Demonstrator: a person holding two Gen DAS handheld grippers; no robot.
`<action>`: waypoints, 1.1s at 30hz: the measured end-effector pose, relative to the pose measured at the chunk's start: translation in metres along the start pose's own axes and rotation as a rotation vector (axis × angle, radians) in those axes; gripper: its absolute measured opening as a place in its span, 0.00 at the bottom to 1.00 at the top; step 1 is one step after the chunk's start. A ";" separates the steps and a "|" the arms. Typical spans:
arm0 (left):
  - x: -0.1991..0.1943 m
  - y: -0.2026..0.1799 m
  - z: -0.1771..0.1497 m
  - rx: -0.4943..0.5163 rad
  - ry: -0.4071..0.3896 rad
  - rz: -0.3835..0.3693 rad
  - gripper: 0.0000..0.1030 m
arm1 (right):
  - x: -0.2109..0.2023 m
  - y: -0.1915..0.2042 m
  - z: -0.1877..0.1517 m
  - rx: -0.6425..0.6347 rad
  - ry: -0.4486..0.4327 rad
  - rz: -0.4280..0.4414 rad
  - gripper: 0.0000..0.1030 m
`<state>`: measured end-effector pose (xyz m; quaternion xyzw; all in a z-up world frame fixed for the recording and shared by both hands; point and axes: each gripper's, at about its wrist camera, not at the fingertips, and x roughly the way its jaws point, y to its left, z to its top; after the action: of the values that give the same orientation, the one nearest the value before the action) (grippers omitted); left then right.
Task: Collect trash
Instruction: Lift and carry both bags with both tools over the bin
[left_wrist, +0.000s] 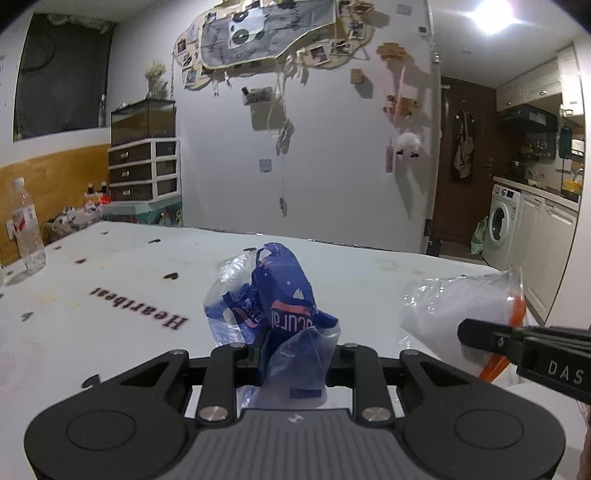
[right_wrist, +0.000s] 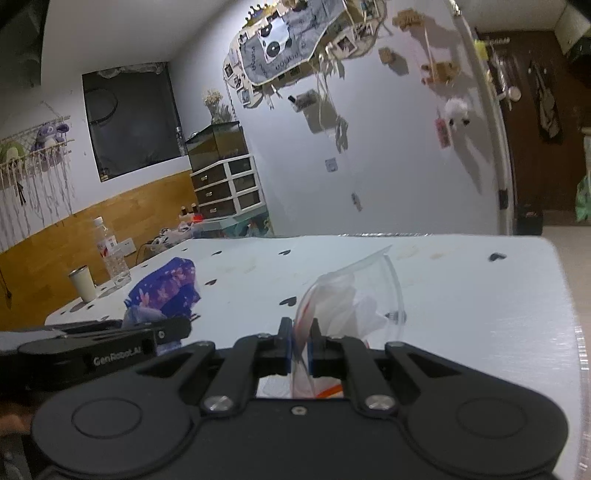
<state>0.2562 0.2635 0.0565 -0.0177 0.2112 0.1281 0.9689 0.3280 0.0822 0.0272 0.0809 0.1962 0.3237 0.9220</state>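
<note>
My left gripper (left_wrist: 295, 354) is shut on a crumpled blue and clear plastic wrapper (left_wrist: 280, 302) and holds it just above the white table (left_wrist: 110, 295). The wrapper also shows in the right wrist view (right_wrist: 166, 291), at the left. My right gripper (right_wrist: 299, 343) is shut on a clear zip bag with an orange strip (right_wrist: 351, 295) holding white paper. That bag shows in the left wrist view (left_wrist: 461, 306) at the right, with the right gripper's fingers (left_wrist: 491, 338) on it.
A clear water bottle (left_wrist: 26, 229) stands at the table's left edge, also in the right wrist view (right_wrist: 112, 254), beside a white cup (right_wrist: 83, 282). A drawer unit (left_wrist: 144, 170) with a glass tank stands against the wall behind. The table's right edge (right_wrist: 569, 295) is close.
</note>
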 end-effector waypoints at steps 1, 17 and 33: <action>-0.007 -0.003 -0.001 0.005 -0.003 -0.001 0.26 | -0.008 0.001 -0.001 -0.011 -0.003 -0.013 0.08; -0.097 -0.065 -0.031 0.078 -0.028 -0.073 0.26 | -0.131 -0.012 -0.024 -0.114 -0.037 -0.240 0.08; -0.149 -0.158 -0.062 0.144 -0.040 -0.205 0.27 | -0.247 -0.064 -0.053 -0.068 -0.069 -0.364 0.08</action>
<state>0.1404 0.0690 0.0587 0.0330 0.1976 0.0133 0.9796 0.1656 -0.1217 0.0379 0.0240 0.1650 0.1549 0.9738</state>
